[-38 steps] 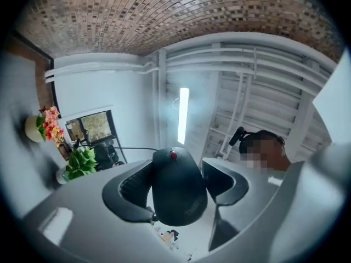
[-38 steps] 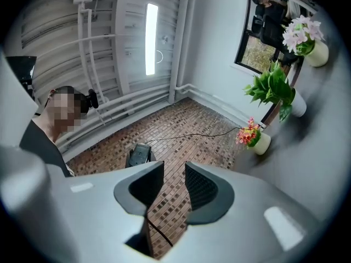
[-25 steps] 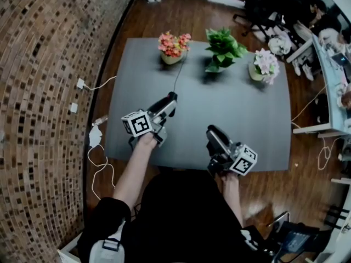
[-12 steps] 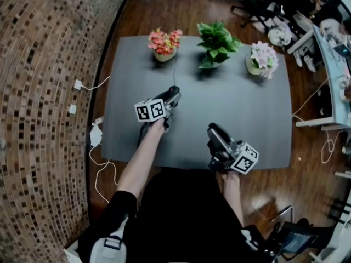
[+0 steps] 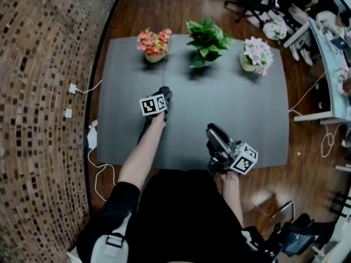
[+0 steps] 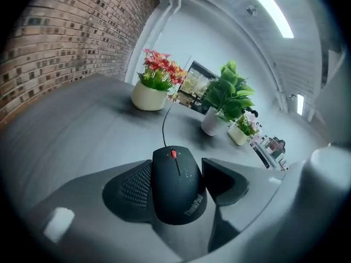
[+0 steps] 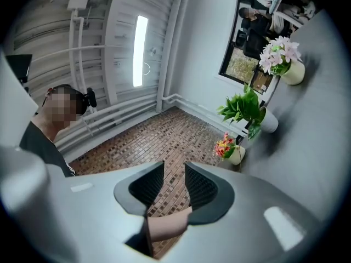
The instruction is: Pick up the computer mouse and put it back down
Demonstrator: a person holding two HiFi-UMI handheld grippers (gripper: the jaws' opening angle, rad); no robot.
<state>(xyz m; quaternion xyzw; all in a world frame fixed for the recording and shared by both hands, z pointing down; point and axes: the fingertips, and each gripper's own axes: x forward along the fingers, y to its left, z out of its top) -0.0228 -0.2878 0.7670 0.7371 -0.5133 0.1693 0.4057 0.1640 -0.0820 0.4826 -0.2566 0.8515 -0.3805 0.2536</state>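
Your left claw is clenched on the mouse: the ribbed pad at the left of the frame lies against its side, the other pad sits at its opposite flank, and the red wheel points away from you toward the top of the frame. That grip has not altered over the last second. What has altered is height and tilt. A second ago the claw rode large in the head view, well above the table; half a second ago it was lower, and now it sits smaller and further up the frame, nose pitched down at the grey top, left of centre. In the left gripper view the surface fills the frame just under the mouse, though whether the mouse already rests on it you cannot tell from here. The cable runs slack from its nose up toward the red-flowered pot at upper centre.

So the lift looks done and you are on the put-down. Judged from this, only the last bit of lowering and the release remain; letting go before the mouse is seated could let it drop or skid.

Your right claw has barely shifted: it hangs at the lower centre-right of the head view by the table's near edge, jaws a narrow slit apart, nothing between them
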